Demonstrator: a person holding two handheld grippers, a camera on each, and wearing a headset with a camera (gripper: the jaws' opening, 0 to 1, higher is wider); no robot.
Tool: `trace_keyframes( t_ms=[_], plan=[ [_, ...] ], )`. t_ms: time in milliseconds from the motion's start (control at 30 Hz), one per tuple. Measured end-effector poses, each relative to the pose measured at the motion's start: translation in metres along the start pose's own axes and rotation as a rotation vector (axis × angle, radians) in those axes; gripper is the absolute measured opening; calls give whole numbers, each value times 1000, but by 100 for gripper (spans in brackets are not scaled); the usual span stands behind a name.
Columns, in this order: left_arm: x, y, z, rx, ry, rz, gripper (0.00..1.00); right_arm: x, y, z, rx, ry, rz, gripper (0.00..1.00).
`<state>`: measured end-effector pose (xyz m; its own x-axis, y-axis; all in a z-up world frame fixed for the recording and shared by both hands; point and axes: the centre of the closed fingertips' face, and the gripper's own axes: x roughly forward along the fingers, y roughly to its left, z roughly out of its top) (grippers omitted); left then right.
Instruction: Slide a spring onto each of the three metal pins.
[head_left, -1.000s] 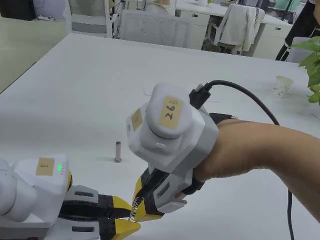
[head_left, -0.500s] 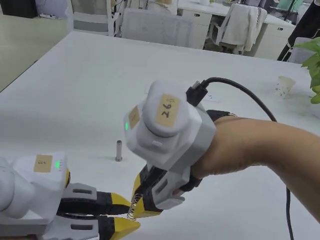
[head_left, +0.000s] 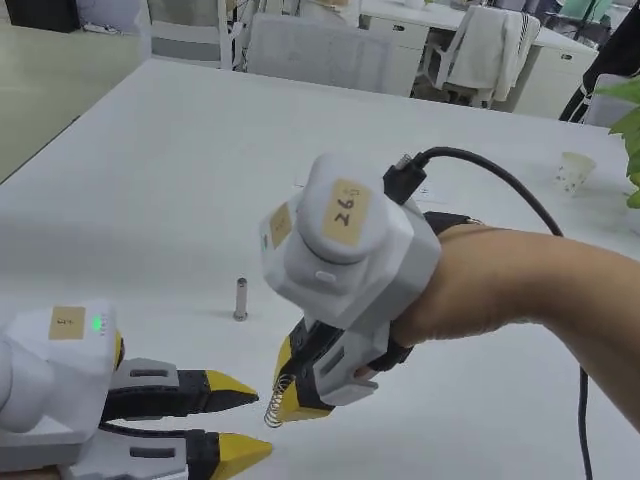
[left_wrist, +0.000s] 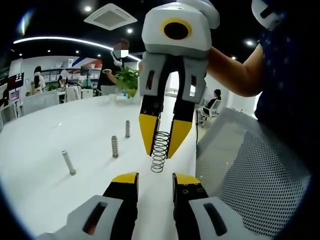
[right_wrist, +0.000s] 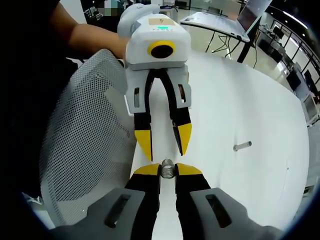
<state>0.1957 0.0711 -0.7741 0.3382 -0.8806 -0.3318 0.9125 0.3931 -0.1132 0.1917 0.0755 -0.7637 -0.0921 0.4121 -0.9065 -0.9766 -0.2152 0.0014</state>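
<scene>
Spring (left_wrist: 160, 151) pinched in right gripper (head_left: 290, 400) — left gripper (head_left: 260, 422) released, jaws apart, just beside.

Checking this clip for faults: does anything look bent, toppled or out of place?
Nothing stands out. The right gripper pinches an undeformed spring by its upper coils; the bare pin and the two sprung pins all stand upright on the table.

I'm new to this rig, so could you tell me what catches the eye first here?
The right gripper sits mid head view, shut on a spring over the table. The open left gripper faces it from the near left. Farther back stand a bare pin and two pins already wearing springs.
</scene>
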Motion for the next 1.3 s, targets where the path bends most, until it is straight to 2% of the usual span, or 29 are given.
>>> trace_keyframes(
  t_ms=[667, 800, 1100, 1300],
  plan=[
    [-20, 15, -9, -58, -20, 117, 37, -12, -24, 1, 15, -4, -31, 8],
    [-23, 18, -10, -70, -24, 136, 39, -14, -32, 3, 22, -7, -46, 8],
    [-27, 23, -13, -82, -31, 166, 43, -21, -64, 2, 37, 7, -114, 8],
    [-28, 26, -14, -88, -37, 178, 45, -22, -80, 5, 53, -6, -128, 8]
  ],
)
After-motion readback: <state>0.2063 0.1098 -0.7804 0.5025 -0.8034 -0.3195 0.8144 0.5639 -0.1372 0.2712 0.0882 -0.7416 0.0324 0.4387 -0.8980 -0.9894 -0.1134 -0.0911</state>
